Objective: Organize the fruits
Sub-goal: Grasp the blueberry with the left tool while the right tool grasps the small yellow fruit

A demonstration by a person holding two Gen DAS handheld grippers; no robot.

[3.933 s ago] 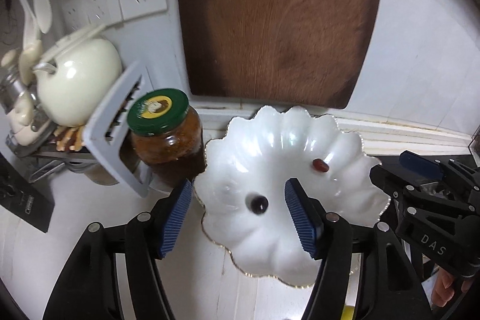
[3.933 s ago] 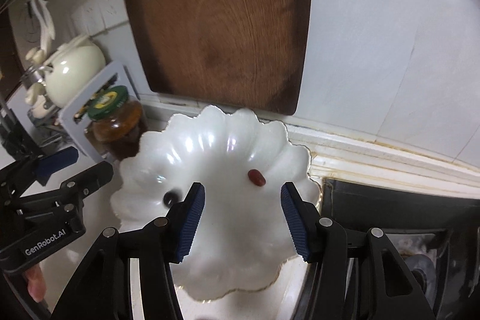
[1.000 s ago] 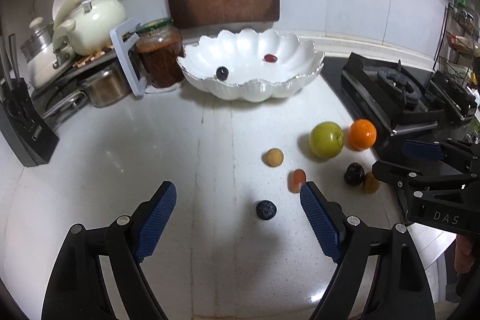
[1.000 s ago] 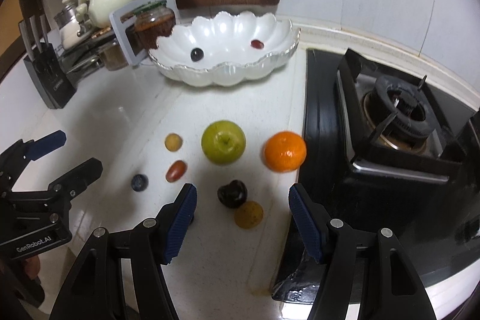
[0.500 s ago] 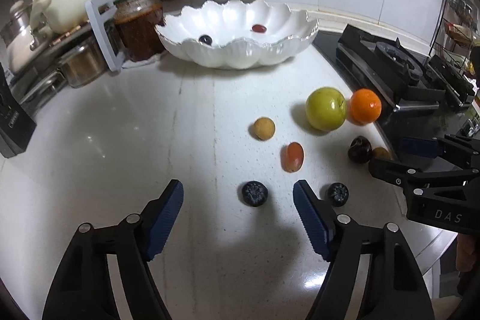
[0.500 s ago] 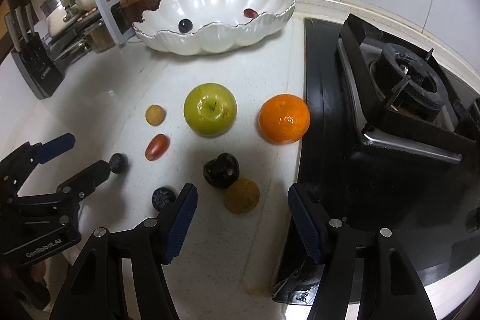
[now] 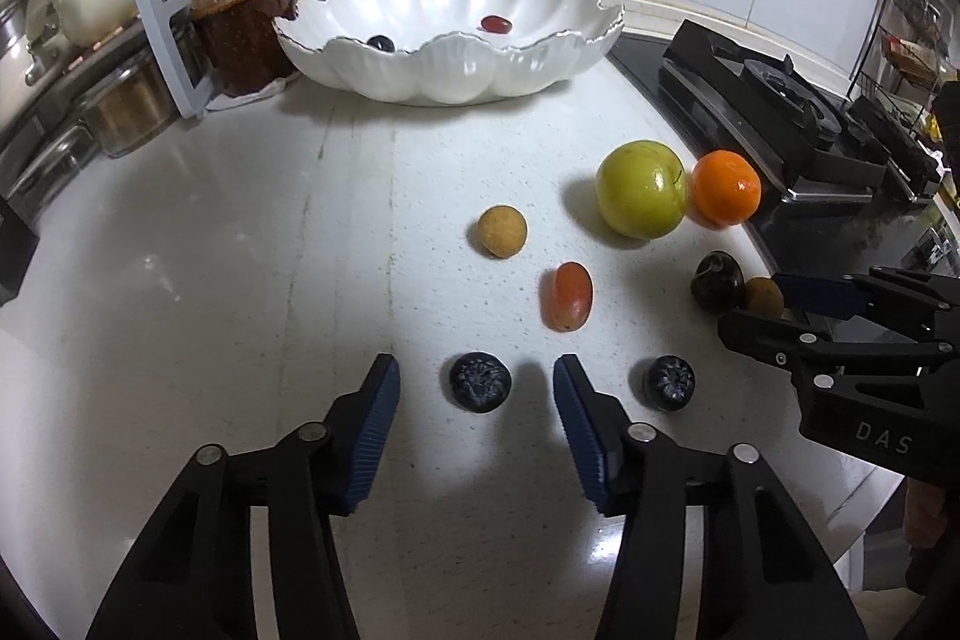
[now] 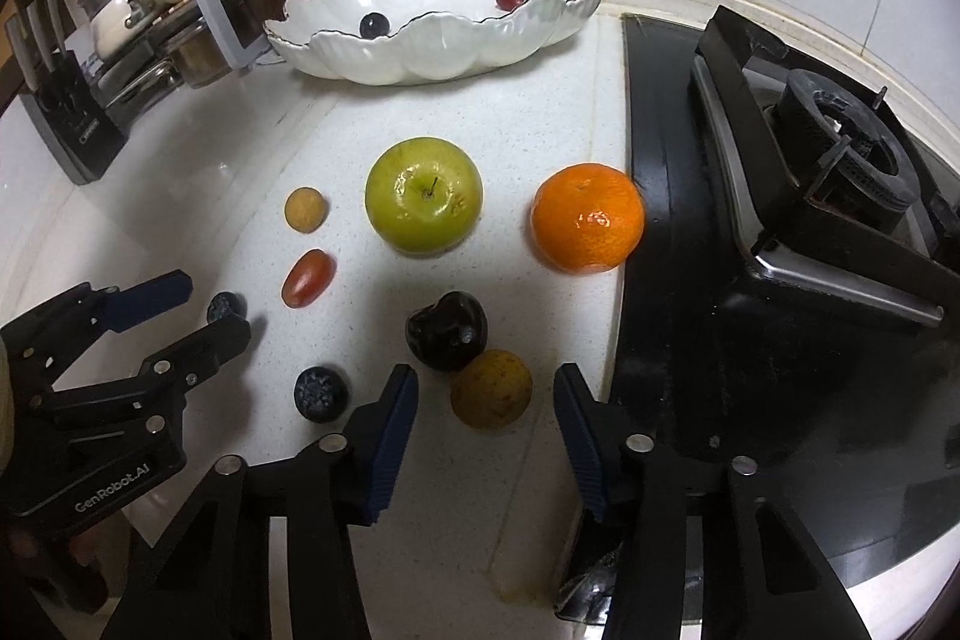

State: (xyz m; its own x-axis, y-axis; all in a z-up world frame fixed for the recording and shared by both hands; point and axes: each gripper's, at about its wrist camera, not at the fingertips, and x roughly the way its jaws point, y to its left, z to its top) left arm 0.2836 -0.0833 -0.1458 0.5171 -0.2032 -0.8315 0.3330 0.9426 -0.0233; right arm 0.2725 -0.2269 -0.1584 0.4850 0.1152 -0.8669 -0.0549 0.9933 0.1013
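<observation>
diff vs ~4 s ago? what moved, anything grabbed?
Both grippers pulled back from the white bowl and dropped to the counter fruit. Left gripper now straddles a blueberry; right gripper frames a small yellow fruit. Nothing grabbed. Bowl's two fruits unchanged.

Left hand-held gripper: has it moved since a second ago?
Yes. The left hand-held gripper has come down toward the counter; its open jaws now flank the blueberry, which sat farther ahead before, while the white bowl sits farther off.
</observation>
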